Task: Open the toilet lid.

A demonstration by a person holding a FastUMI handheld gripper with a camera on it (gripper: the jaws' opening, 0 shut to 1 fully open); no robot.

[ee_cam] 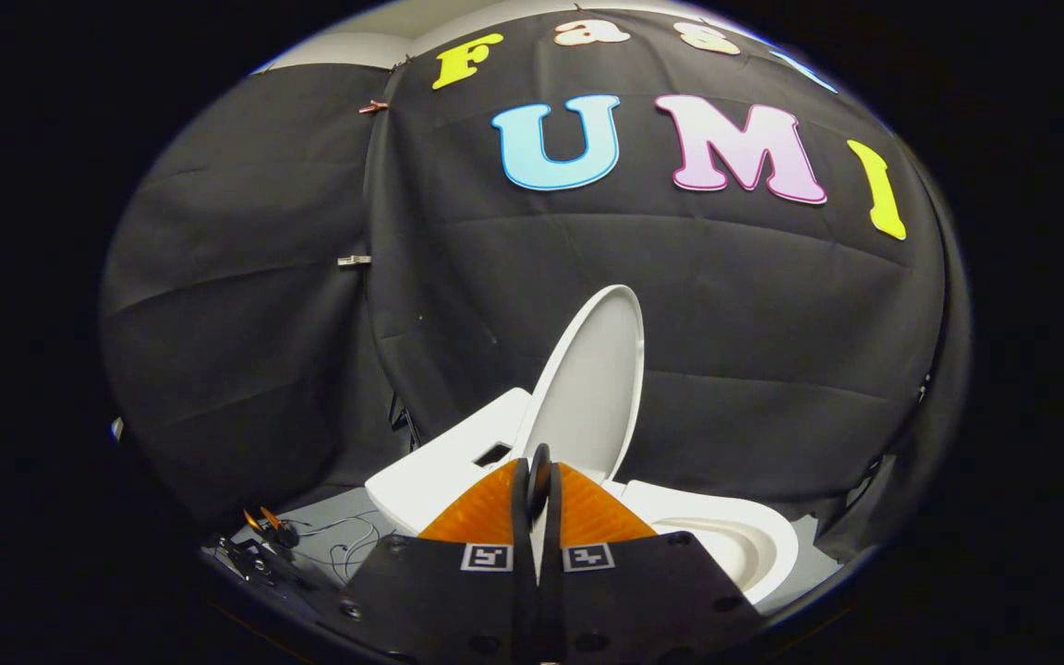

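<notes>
A white toilet stands just ahead of my fingers. Its lid [592, 374] is raised and stands nearly upright, tilted a little toward the tank [444, 462]. The seat and bowl [726, 540] lie open to the right of the fingers. My gripper [539, 462] is shut, its fingertips pressed together with nothing between them. The tips sit right in front of the lid's lower edge; I cannot tell if they touch it.
Black cloth walls close the booth behind and beside the toilet. On the grey floor left of the tank lie loose cables and a small tool with orange handles [269, 526].
</notes>
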